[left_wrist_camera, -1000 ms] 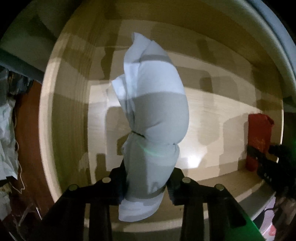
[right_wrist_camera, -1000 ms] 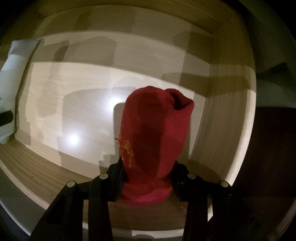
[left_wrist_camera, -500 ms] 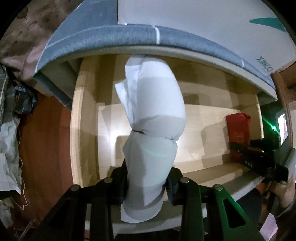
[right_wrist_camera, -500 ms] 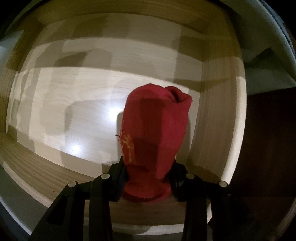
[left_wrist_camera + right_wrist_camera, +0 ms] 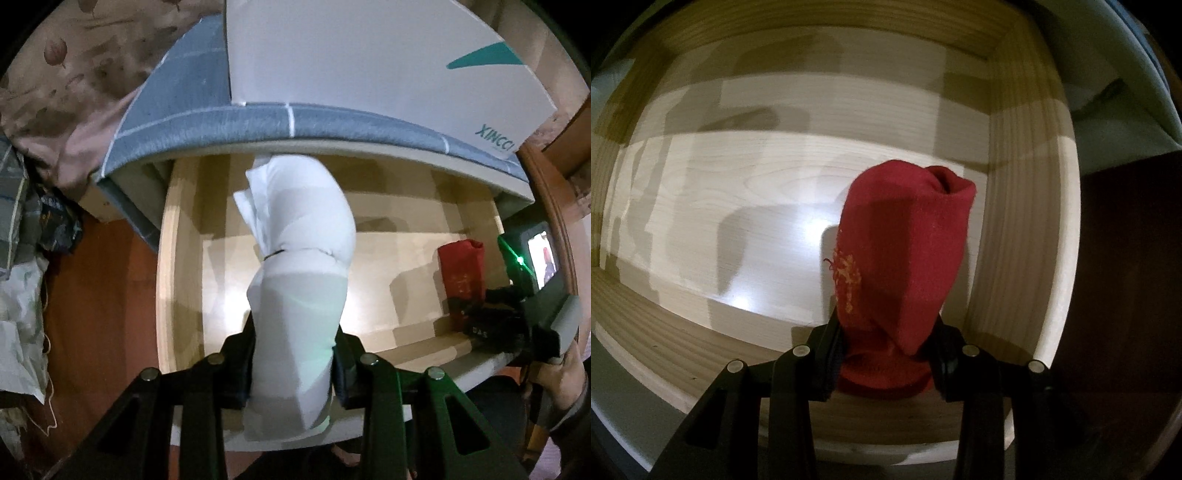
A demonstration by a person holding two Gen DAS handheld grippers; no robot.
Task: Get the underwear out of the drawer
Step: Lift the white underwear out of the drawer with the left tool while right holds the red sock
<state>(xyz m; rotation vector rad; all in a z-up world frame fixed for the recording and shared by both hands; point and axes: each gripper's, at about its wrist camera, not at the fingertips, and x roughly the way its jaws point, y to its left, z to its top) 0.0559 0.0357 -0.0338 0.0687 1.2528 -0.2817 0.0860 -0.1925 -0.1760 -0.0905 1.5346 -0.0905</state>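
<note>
Underwear, two rolled bundles, both clamped: a white rolled cotton bundle (image 5: 299,280) in the left gripper (image 5: 293,363), a red rolled knit bundle (image 5: 905,266) in the right gripper (image 5: 884,354). Largest first: the open pale-wood drawer (image 5: 181,258) fills both views, its floor bare and glossy apart from shadows. Above its back edge sits a grey-blue mattress edge with white piping (image 5: 236,122) and a white board with a teal logo (image 5: 351,66). Reddish floor (image 5: 99,295) and crumpled cloth lie outside the drawer's left edge.

White bundle: long axis runs straight out from the left fingers (image 5: 240,354), pads pressed on its lower end, a dark band around its middle. It looks clear of the drawer floor, hanging over the left half of the drawer.

Red bundle: same arrangement, long axis in line with the right fingers (image 5: 940,347), pinched at the base, tip pointing down toward the drawer floor near the right side wall; whether the tip touches the floor cannot be told. In the left view it sits at the drawer's right front corner, with the person's hand (image 5: 565,384) behind that gripper.

Judgement: the left bundle seems nearer to being out; the red one probably needs a straight lift past the front rim.
</note>
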